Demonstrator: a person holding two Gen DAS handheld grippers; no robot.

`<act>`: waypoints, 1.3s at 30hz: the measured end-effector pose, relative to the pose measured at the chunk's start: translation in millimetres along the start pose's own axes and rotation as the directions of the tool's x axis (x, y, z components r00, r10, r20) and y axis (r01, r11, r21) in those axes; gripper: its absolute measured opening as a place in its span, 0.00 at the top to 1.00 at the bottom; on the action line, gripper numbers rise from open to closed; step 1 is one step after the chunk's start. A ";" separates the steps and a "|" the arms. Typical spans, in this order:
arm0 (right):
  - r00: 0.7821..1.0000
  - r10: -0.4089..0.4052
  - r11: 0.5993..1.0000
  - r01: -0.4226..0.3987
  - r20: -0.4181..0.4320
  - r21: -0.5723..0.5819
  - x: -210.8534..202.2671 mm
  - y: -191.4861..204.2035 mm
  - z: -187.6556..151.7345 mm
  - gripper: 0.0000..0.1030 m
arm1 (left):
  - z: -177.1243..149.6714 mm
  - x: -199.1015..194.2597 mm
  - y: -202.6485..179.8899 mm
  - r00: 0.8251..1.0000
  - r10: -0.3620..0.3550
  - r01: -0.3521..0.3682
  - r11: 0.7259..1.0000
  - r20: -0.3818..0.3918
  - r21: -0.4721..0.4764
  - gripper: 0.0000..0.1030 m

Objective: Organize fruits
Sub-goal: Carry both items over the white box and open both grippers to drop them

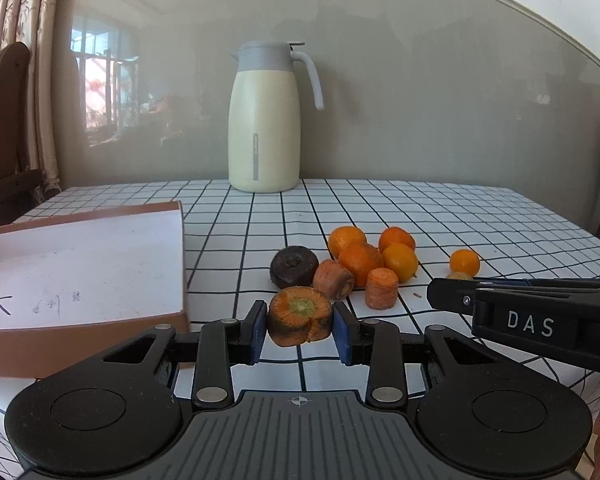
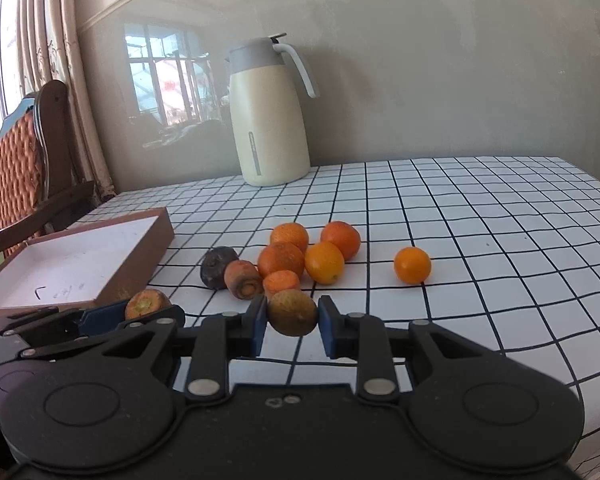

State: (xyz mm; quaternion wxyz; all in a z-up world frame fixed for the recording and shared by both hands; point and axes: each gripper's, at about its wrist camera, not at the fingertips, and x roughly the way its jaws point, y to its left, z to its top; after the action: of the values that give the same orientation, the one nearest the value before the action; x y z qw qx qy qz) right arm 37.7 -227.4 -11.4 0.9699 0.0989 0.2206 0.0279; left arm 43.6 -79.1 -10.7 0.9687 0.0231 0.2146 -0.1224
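Note:
My left gripper (image 1: 300, 326) is shut on a carrot chunk (image 1: 299, 315) with its cut top facing me; it also shows in the right wrist view (image 2: 146, 303). My right gripper (image 2: 293, 318) is shut on a brownish round fruit (image 2: 292, 312), just in front of the pile. The pile holds several oranges (image 1: 360, 260) (image 2: 281, 258), two more carrot pieces (image 1: 381, 287) (image 2: 244, 279) and a dark purple chunk (image 1: 294, 266) (image 2: 218, 266). One orange (image 1: 465, 262) (image 2: 412, 265) lies apart to the right. The right gripper body (image 1: 528, 320) reaches in from the right.
An open brown box with a white inside (image 1: 80, 264) (image 2: 72, 264) lies at the left on the checked tablecloth (image 1: 460, 216) (image 2: 480, 220). A cream thermos jug (image 1: 265, 120) (image 2: 266, 116) stands at the back by the wall. A wooden chair (image 2: 28, 160) is at the left.

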 end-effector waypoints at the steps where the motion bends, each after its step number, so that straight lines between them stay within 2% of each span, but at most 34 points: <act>1: 1.000 0.011 1.000 -0.011 0.007 -0.004 -1.6 2.6 0.8 0.82 | 1.4 -3.8 3.9 1.000 0.005 -0.005 1.000 0.009 -0.004 0.66; 11: 0.985 0.161 0.986 -0.157 0.068 -0.059 -2.8 46.8 9.5 0.82 | 7.6 -34.6 54.3 0.992 0.104 -0.099 0.993 0.075 -0.061 0.66; 23: 0.955 0.291 0.951 -0.282 0.052 -0.129 14.7 106.5 18.7 0.82 | 5.8 -53.5 124.0 0.962 0.260 -0.245 0.957 0.088 -0.152 0.66; 32: 0.939 0.340 0.929 -0.327 0.049 -0.175 32.1 139.4 29.7 0.82 | 5.7 -61.9 172.9 0.925 0.372 -0.351 0.915 0.077 -0.200 0.66; 39: 0.942 0.333 0.928 -0.320 0.040 -0.192 51.8 151.9 32.2 0.81 | 3.7 -59.1 213.4 0.882 0.469 -0.446 0.862 0.045 -0.239 0.66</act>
State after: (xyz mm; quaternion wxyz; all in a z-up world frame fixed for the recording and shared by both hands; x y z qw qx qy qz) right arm 96.8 -79.4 26.2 0.9639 0.0456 0.1628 0.2055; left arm 46.0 140.7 15.9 0.9761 -0.0412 0.1657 0.1348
